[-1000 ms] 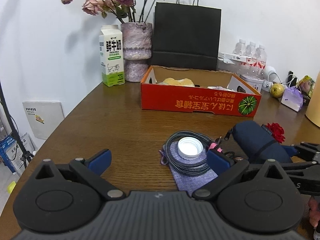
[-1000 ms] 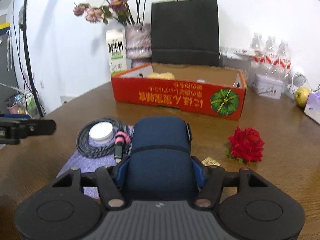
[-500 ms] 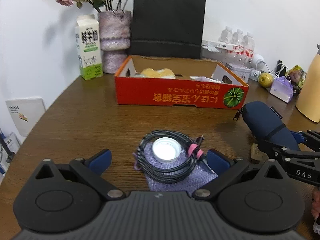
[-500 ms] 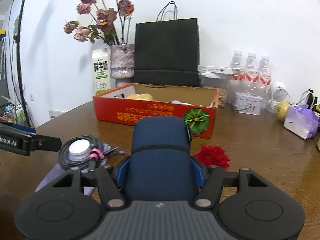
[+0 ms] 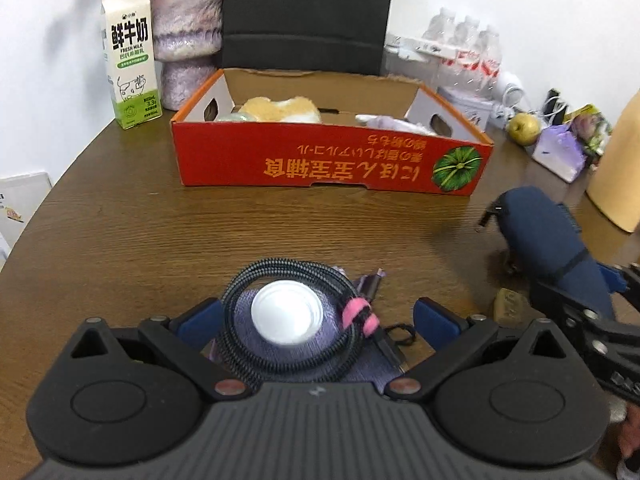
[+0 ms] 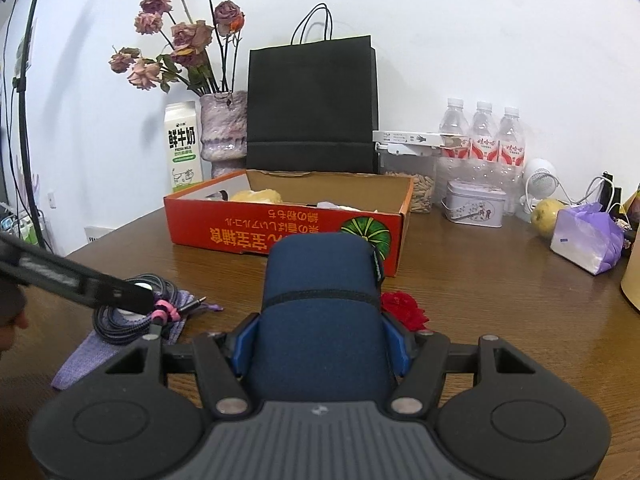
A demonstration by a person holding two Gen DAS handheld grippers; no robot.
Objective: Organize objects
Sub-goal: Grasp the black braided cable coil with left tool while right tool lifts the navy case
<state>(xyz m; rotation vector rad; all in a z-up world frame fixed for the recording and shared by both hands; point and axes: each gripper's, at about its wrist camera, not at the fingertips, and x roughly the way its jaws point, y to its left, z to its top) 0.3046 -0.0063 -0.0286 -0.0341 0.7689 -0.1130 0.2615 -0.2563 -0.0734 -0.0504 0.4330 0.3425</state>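
My left gripper is open, its blue fingertips low over the table on either side of a coiled braided cable with a pink tie. A white round cap sits inside the coil on a purple cloth. My right gripper is shut on a navy blue zip case, held above the table; the case shows at the right of the left wrist view. The open red cardboard box stands behind with a few items inside. A red rose lies beside the case.
Along the wall stand a milk carton, a vase, a black paper bag, water bottles and a tin. A yellow-green fruit, a purple pouch and a small tan object lie on the right.
My left gripper has moved in over the cable coil, which now lies between its fingertips. My right gripper, still holding the navy case, tilted up early on and then kept still.
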